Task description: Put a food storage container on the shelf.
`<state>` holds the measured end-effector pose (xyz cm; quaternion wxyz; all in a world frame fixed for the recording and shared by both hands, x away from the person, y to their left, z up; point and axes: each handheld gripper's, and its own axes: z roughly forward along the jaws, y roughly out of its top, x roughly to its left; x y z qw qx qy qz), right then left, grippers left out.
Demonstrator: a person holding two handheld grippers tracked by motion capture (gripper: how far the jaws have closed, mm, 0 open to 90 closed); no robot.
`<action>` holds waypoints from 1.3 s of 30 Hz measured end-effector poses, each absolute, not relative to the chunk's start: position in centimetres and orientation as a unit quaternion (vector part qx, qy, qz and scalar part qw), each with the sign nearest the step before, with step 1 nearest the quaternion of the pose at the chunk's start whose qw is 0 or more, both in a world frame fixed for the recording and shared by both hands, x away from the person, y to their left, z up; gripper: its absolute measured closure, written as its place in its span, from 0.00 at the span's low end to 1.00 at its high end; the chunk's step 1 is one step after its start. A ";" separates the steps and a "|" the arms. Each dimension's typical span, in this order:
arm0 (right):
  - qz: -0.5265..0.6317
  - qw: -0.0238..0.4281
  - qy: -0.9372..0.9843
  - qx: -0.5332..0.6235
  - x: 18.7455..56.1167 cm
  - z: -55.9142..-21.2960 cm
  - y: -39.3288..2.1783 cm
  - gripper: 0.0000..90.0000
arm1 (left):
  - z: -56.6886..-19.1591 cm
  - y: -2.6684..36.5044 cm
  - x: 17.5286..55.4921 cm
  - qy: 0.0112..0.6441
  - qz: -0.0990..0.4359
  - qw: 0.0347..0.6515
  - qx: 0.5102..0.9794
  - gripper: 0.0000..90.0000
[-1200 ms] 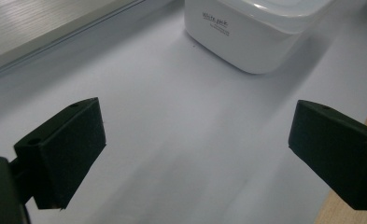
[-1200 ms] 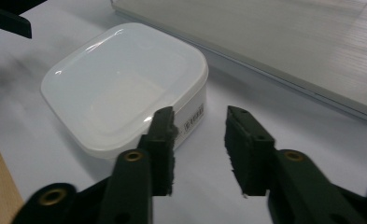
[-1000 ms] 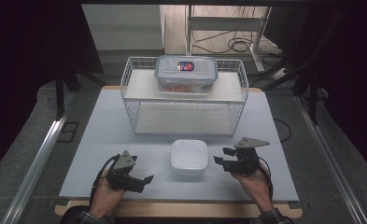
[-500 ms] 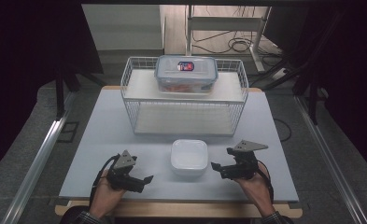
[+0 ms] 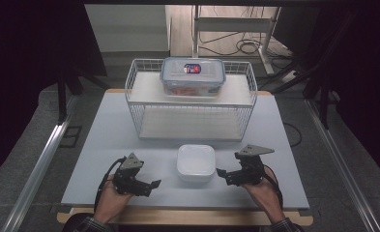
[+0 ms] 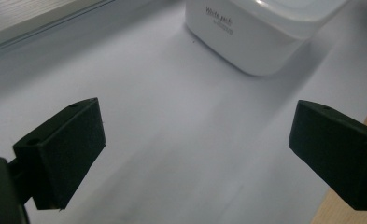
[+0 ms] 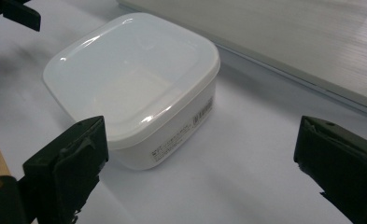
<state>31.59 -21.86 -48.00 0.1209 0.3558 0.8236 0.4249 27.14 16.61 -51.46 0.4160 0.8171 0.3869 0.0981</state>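
Pale grey and evenly lit, the table (image 5: pixel 105 145) sits in a dark room with cables on the floor behind it. At its near edge the right gripper (image 5: pixel 221 173) rests low in the person's hand, jaws spread wide and holding nothing, pointing left at the white container (image 5: pixel 196 162). In the right gripper view that container (image 7: pixel 134 88) lies just ahead of the jaws and a little to the left, lid on, label on its side wall facing the camera. The left gripper (image 5: pixel 154 184) mirrors it from the other side, also spread wide and empty; in the left gripper view the container's corner (image 6: pixel 251 32) sits farther off beyond the jaws. Both tools are near the container and neither touches it.

Behind it stands a white wire rack (image 5: pixel 190 104), and on its upper shelf a clear lidded box (image 5: pixel 192 76) with something red inside.

By the look of it, this is the approach before a grasp. The next move probably calls for the right gripper to slide forward until the jaws straddle two opposite walls, then close squarely below the lid rim, since the smooth plastic could slip or twist under an off-centre pinch.
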 end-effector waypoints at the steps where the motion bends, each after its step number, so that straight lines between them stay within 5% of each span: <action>1: 0.425 0.118 0.824 0.356 31.6 -48.0 -21.8 0.03 | -51.3 16.6 27.3 0.388 0.089 0.421 0.815 0.04; 12: 0.421 0.093 0.835 0.342 31.8 -46.9 -19.5 0.03 | -49.3 14.6 29.1 0.365 0.104 0.415 0.827 0.14; 24: 0.411 0.063 0.834 0.363 34.4 -46.8 -18.7 0.17 | -48.5 10.6 33.2 0.341 0.084 0.418 0.838 0.15; 34: 0.391 0.037 0.838 0.378 35.2 -48.5 -18.2 0.18 | -50.6 10.2 34.8 0.348 0.002 0.442 0.827 0.12; 39: 0.405 -0.014 0.827 0.390 35.2 -48.8 -18.5 0.32 | -51.0 10.1 34.6 0.341 -0.056 0.449 0.824 0.19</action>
